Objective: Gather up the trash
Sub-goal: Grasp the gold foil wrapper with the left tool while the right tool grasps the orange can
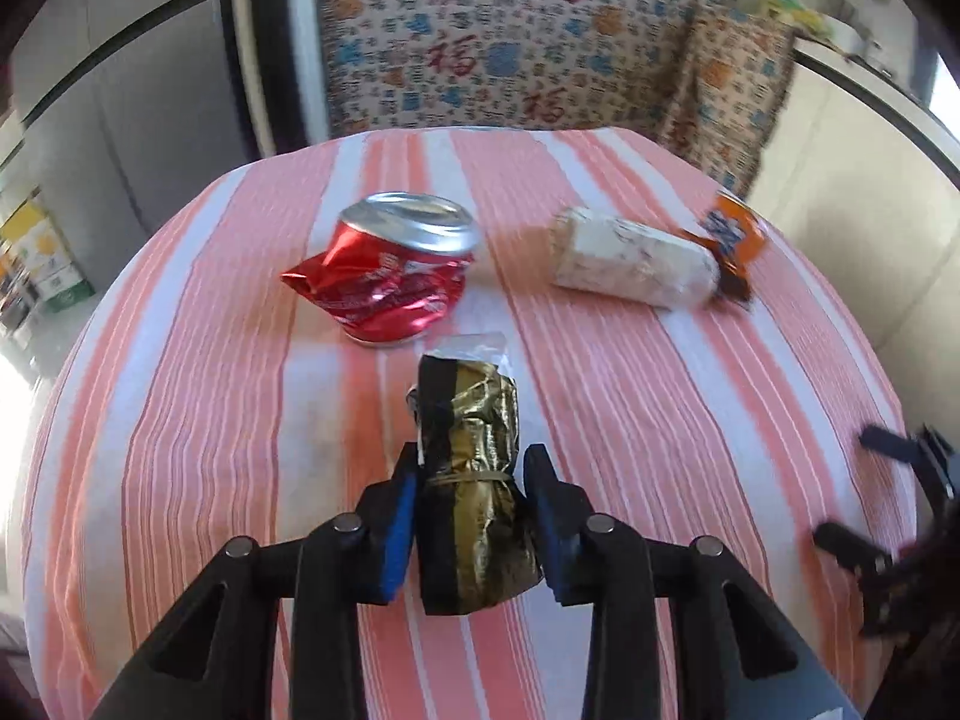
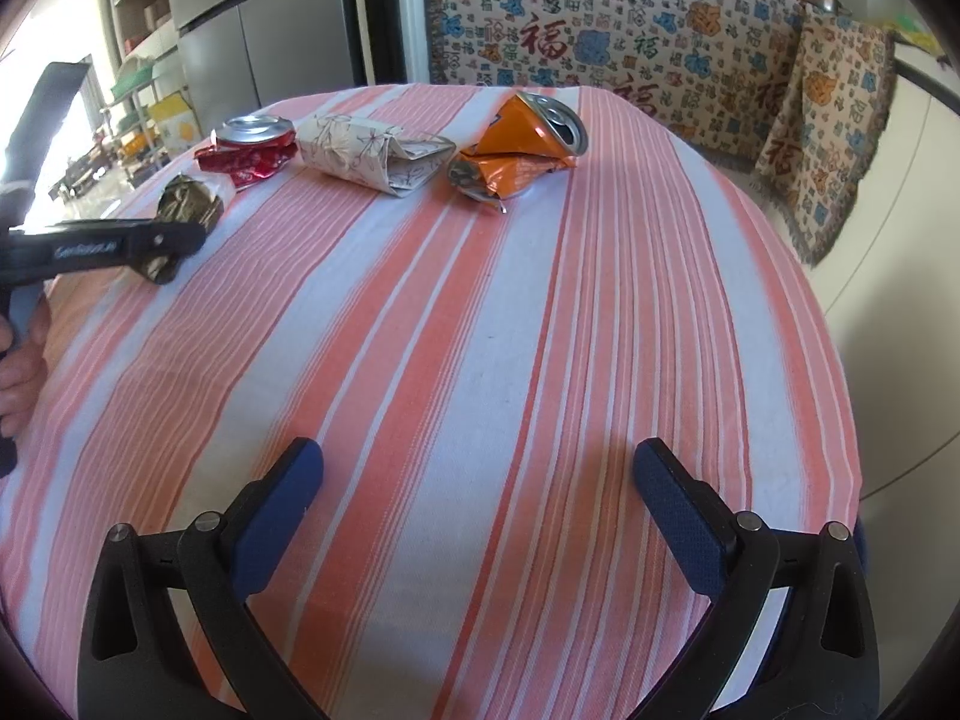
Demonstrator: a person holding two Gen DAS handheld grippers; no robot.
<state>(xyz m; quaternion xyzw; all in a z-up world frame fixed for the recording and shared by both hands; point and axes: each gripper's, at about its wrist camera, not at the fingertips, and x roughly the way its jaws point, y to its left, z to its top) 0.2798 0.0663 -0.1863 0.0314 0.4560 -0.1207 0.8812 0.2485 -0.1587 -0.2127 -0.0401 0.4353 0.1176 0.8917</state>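
Left hand-held gripper [image 1: 471, 474] grasping gold wrapper [image 1: 474, 492] off worktop [image 1: 660, 420], right hand-held gripper [image 2: 479, 468] released; next likely carry wrapper to bin, unseen.

Desk [image 2: 480, 360]: woven cloth cover, matt, pink-white stripes. Red can [image 1: 384, 276]: crushed metal, glossy, bare aluminium top. Just beside red can, gold-black wrapper [image 1: 474, 480]: crinkled foil, shiny. Paper cup [image 2: 372, 150]: flattened, matt, printed. Orange can [image 2: 522, 150]: crumpled glossy metal. Hand-held gripper [image 2: 477, 480]: matt black plastic, blue textured pads [image 2: 678, 516].
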